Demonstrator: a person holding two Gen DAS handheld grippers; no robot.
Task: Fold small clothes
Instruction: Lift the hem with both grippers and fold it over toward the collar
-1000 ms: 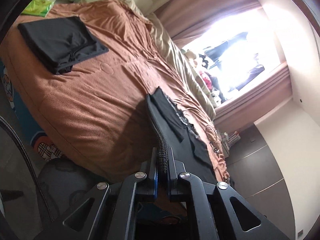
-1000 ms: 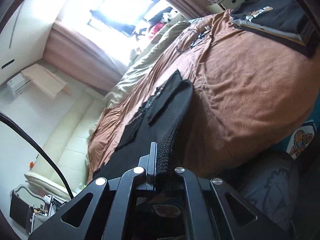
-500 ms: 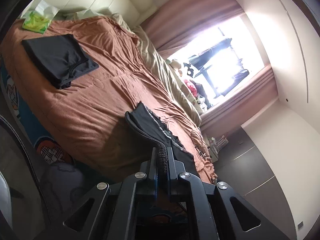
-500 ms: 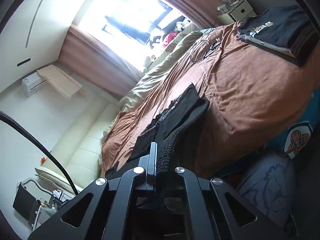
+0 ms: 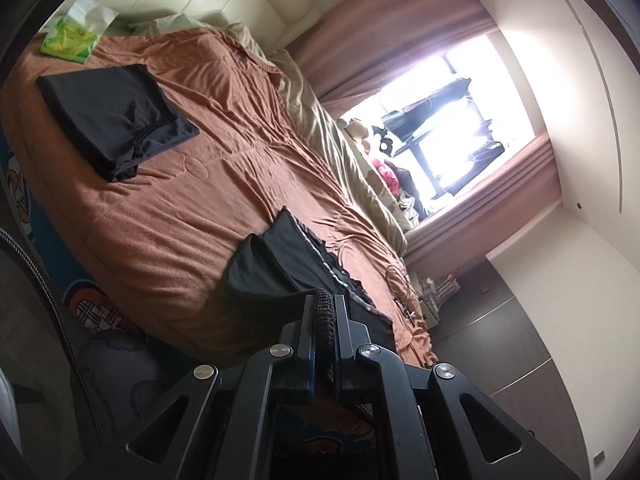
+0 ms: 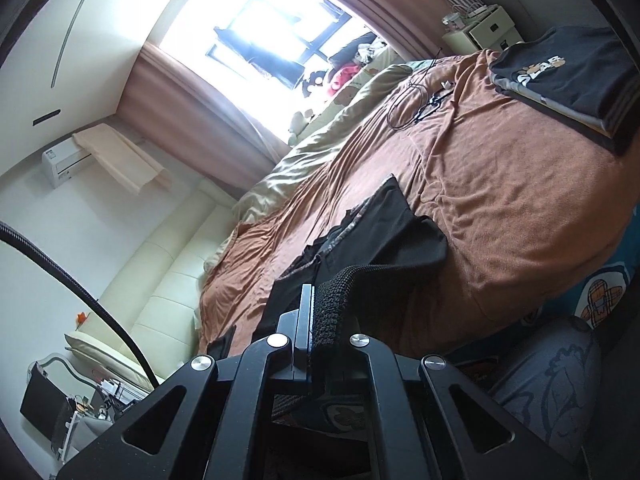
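Shorts (image 5: 276, 268), clamped by the knitted waistband in both left gripper (image 5: 322, 308) and right gripper (image 6: 320, 300) jaws, have lifted and bunched off the bed (image 5: 192, 208) since earlier.

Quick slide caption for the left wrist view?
Left gripper clamps the ribbed hem of a black garment lifted off the brown bedspread; a folded black garment lies behind.

black garment (image 5: 280, 264) with a grey patterned edge on a rust-brown bedspread (image 5: 168, 216). folded black shorts (image 5: 116, 120); green tissue pack (image 5: 70, 38). black tee (image 6: 568, 76) with white and tan print. mauve curtains (image 5: 384, 44), cream headboard (image 6: 160, 292).
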